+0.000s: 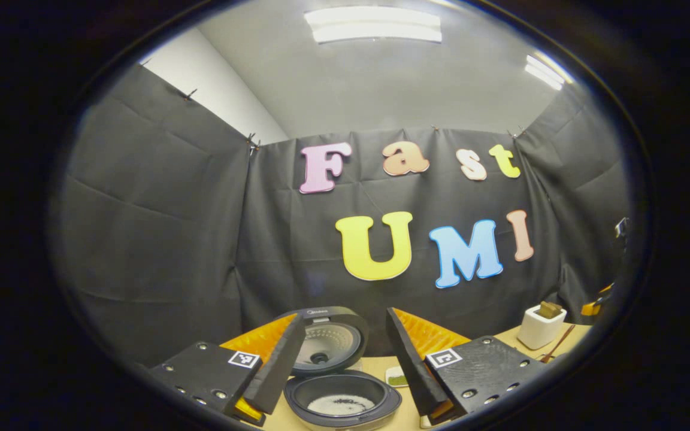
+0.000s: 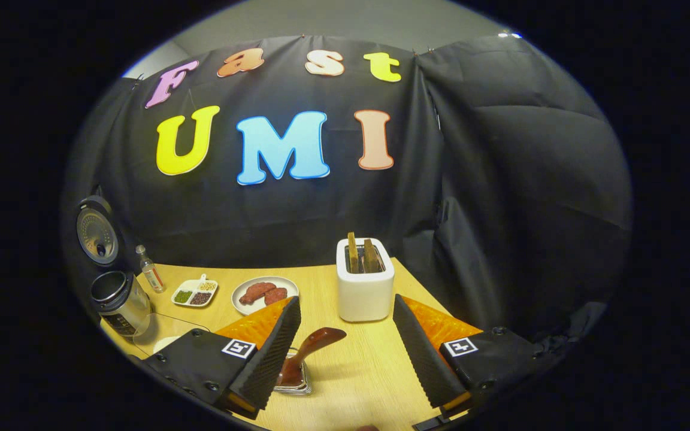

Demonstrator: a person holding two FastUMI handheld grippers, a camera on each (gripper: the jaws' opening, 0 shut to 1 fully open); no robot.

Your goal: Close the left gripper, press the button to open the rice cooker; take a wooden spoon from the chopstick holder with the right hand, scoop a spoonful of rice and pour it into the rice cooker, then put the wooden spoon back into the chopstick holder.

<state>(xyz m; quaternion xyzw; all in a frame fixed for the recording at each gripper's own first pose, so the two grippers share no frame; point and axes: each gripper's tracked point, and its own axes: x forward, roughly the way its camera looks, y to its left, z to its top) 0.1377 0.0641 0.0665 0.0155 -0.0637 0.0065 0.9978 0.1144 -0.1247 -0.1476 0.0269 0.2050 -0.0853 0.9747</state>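
Note:
In the left gripper view the rice cooker (image 1: 342, 395) stands open, its lid (image 1: 328, 341) raised, with a thin layer of white rice in the pot. My left gripper (image 1: 345, 365) hovers open just in front of it, holding nothing. In the right gripper view the cooker (image 2: 114, 299) is far left with its lid (image 2: 96, 233) up. A dark wooden spoon (image 2: 312, 347) leans in a small clear dish (image 2: 296, 383), close beside the left finger of my open right gripper (image 2: 348, 353). The white holder (image 2: 364, 287) with two wooden pieces stands just beyond.
On the wooden table (image 2: 357, 371) are a plate of sausages (image 2: 264, 294), a divided dish of grains (image 2: 195, 293), a small bottle (image 2: 150, 272) and a clear container (image 2: 165, 332) beside the cooker. The white holder (image 1: 539, 326) sits far right in the left gripper view.

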